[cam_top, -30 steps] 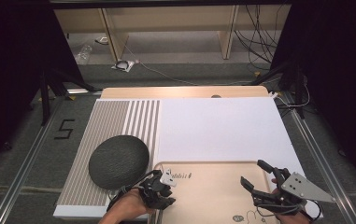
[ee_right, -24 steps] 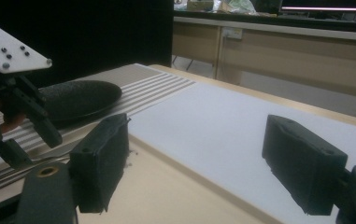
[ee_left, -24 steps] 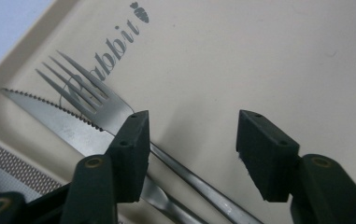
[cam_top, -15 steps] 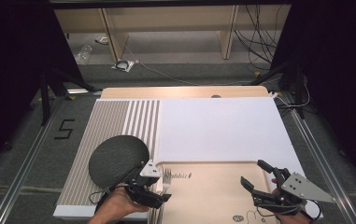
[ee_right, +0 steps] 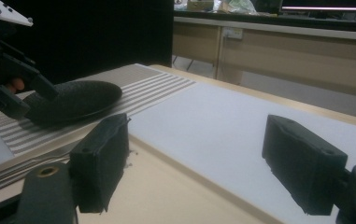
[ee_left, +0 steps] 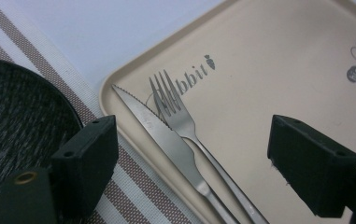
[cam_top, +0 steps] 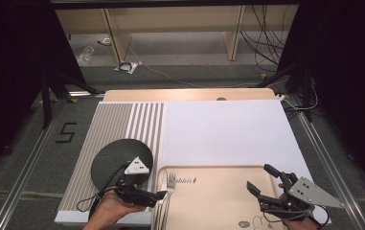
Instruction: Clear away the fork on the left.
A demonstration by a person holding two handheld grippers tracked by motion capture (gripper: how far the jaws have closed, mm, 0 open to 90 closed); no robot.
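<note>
A beige tray point(cam_top: 218, 201) lies at the table's near edge. A steel fork point(ee_left: 180, 112) and a steel knife point(ee_left: 161, 135) rest side by side along its left rim, and the fork point(cam_top: 170, 183) is seen from above too. My left gripper point(cam_top: 157, 196) hovers at the tray's left edge; its jaws have just been opening. In the left gripper view it point(ee_left: 196, 158) stands open above the cutlery, gripping nothing. My right gripper point(cam_top: 262, 178) is open over the tray's right part, with nothing between the jaws point(ee_right: 199, 172).
A black round plate point(cam_top: 118, 160) sits on the striped placemat point(cam_top: 122, 120), just left of the tray. A white mat point(cam_top: 223, 134) covers the table behind the tray. Beyond the far edge are the floor, cables and shelf legs.
My left gripper has drawn back to the left off the tray's corner and opened. The fork now lies uncovered on the tray. The right gripper has stayed put.
</note>
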